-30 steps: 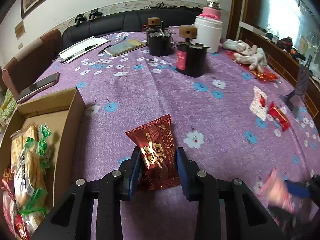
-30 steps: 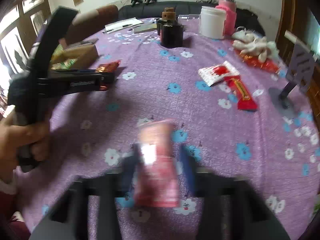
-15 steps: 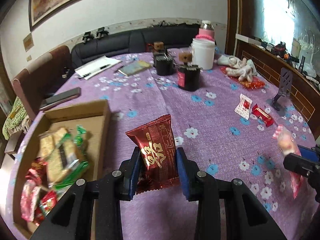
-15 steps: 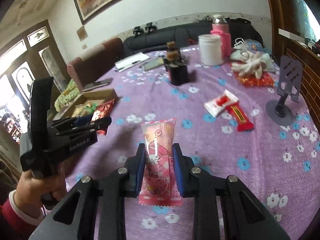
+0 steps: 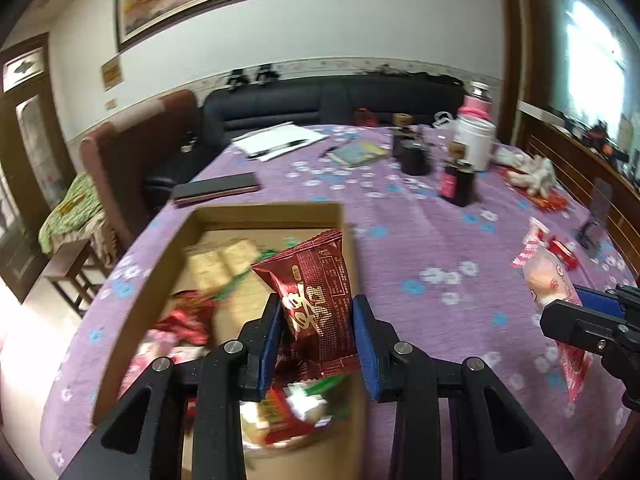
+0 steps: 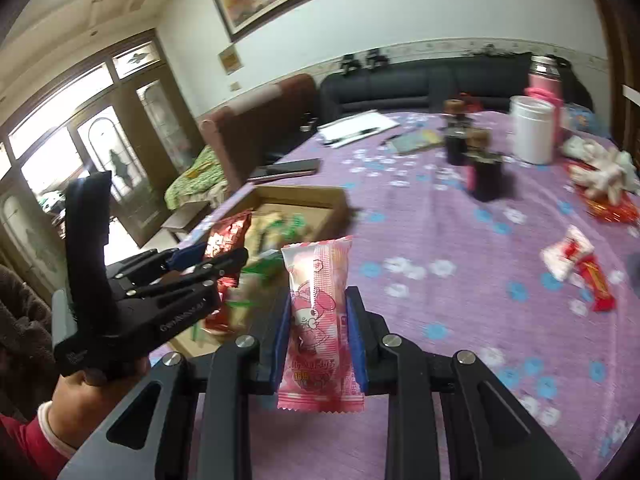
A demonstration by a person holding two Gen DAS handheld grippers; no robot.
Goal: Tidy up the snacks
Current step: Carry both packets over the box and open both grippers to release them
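My left gripper (image 5: 318,338) is shut on a dark red snack packet (image 5: 314,300) and holds it above the open cardboard box (image 5: 160,276), which holds several snack packets. My right gripper (image 6: 318,338) is shut on a pink snack packet (image 6: 318,320) and holds it above the purple tablecloth, right of the box (image 6: 334,202). The left gripper (image 6: 208,270) with the red packet (image 6: 226,240) shows in the right wrist view. The pink packet (image 5: 548,280) shows at the right in the left wrist view. Two loose snacks, white (image 6: 564,254) and red (image 6: 598,280), lie on the cloth at right.
Black jars (image 5: 458,182), a white container (image 5: 476,144), a pink bottle (image 6: 542,80), papers (image 5: 280,140), a booklet (image 5: 358,152) and a phone (image 5: 218,190) stand at the far side. A phone stand (image 5: 596,220) and white gloves (image 6: 600,168) are at right.
Both grippers have risen and moved left with their packets. The left gripper now hangs over the box; the right gripper has come closer to it.
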